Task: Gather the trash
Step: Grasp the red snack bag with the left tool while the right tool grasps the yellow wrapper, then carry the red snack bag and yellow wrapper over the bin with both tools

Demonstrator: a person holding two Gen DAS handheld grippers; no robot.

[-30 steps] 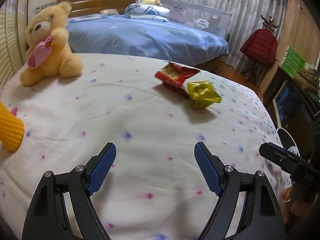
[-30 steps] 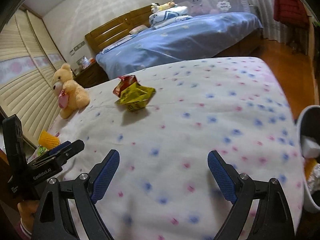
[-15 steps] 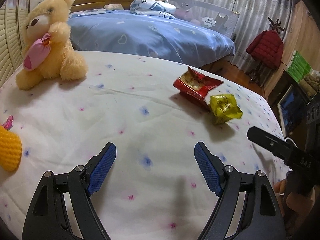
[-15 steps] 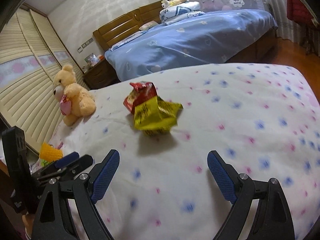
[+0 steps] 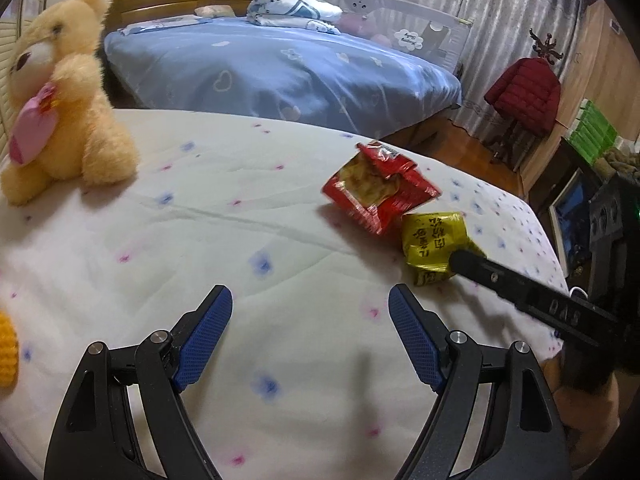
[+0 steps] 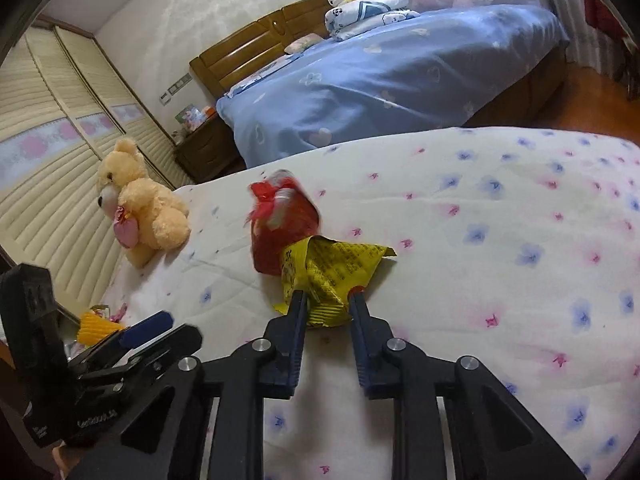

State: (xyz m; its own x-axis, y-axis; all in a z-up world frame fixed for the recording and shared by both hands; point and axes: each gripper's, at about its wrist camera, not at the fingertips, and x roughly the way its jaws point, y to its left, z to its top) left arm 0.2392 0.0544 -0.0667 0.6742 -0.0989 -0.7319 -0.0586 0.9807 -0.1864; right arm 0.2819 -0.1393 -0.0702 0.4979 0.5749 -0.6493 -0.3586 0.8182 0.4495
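We're pinching the crinkled yellow foil wrapper [image 6: 334,276] dead ahead in our just-closing right gripper [image 6: 325,300], while the left gripper [image 5: 310,312], spread wide and empty, is trailing off the torn red snack packet [image 5: 380,196] up to its right.

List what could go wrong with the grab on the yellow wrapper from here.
1. The right gripper has just been closing on only the near, crumpled edge of the yellow wrapper; the thin foil may slip out on lifting.
2. The red snack bag touches the wrapper and gapes open; a drag could tip it and scatter any crumbs on the floral quilt.
3. The left gripper hangs open, so nothing backs up the grip.
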